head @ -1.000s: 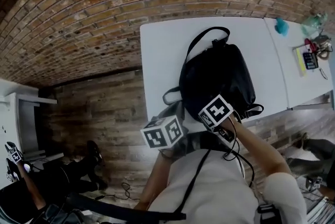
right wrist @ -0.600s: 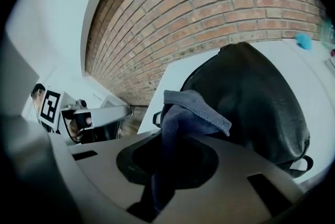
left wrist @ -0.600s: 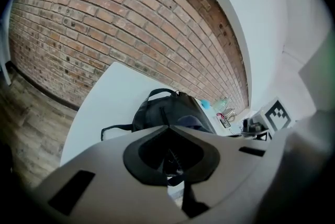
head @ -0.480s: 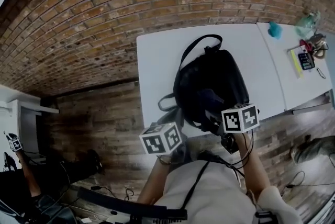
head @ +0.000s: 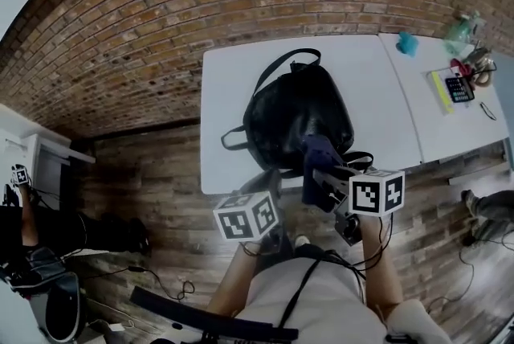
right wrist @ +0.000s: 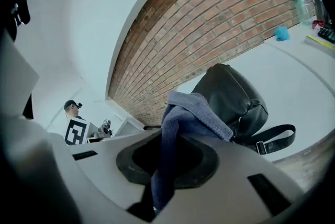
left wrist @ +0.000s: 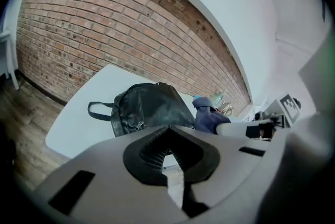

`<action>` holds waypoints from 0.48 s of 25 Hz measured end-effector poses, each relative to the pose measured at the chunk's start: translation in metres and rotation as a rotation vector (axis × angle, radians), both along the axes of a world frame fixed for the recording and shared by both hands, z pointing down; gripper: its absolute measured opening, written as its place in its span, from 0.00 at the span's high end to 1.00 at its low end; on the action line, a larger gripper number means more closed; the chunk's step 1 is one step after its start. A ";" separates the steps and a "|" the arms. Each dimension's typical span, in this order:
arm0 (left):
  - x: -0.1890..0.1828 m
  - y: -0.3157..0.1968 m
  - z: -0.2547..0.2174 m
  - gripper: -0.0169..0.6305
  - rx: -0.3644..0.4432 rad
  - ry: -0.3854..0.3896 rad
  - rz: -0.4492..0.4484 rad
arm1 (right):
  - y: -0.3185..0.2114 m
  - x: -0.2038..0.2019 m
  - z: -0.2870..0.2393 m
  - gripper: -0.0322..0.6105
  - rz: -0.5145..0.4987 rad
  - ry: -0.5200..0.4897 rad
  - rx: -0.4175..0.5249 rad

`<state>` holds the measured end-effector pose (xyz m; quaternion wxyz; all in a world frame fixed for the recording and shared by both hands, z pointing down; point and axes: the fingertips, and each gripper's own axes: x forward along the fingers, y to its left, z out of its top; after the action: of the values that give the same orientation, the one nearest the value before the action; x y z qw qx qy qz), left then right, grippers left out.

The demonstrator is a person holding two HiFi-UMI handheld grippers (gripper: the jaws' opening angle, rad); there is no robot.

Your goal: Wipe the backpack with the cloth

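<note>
— Where did the backpack lie?
— Flat on the white counter, its long axis running away from the person, handle at the far end.
— And the cloth?
— Pinched in the right gripper's fingers, at the backpack's near right edge. The left gripper, fingers pressed together on nothing, hung off the near left corner, so the right was better placed.

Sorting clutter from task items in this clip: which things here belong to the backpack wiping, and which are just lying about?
In the job:
- backpack, black, on the white table
- cloth, blue, clamped in the right gripper

Lying about, on the adjoining table:
- teal object
- bottle
- calculator
</note>
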<state>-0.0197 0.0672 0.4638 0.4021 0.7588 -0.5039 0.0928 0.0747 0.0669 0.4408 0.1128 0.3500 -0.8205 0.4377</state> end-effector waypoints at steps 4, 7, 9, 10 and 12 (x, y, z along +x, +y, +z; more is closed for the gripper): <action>0.012 0.032 -0.010 0.97 0.014 0.018 -0.050 | 0.027 0.020 -0.020 0.89 0.005 -0.026 0.044; 0.013 0.046 -0.018 0.97 0.025 -0.009 -0.067 | 0.043 0.028 -0.038 0.89 0.001 -0.037 0.084; 0.015 0.053 -0.027 0.97 0.039 -0.035 -0.057 | 0.054 0.033 -0.053 0.89 0.007 -0.048 0.112; 0.017 0.055 -0.032 0.97 0.048 -0.045 -0.045 | 0.059 0.037 -0.060 0.89 0.015 -0.049 0.128; 0.021 0.058 -0.042 0.97 0.065 -0.060 -0.018 | 0.064 0.043 -0.072 0.89 0.033 -0.044 0.161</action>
<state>0.0015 0.1247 0.4217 0.3628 0.7638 -0.5252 0.0956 0.1175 0.1307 0.3683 0.0591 0.3616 -0.8495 0.3796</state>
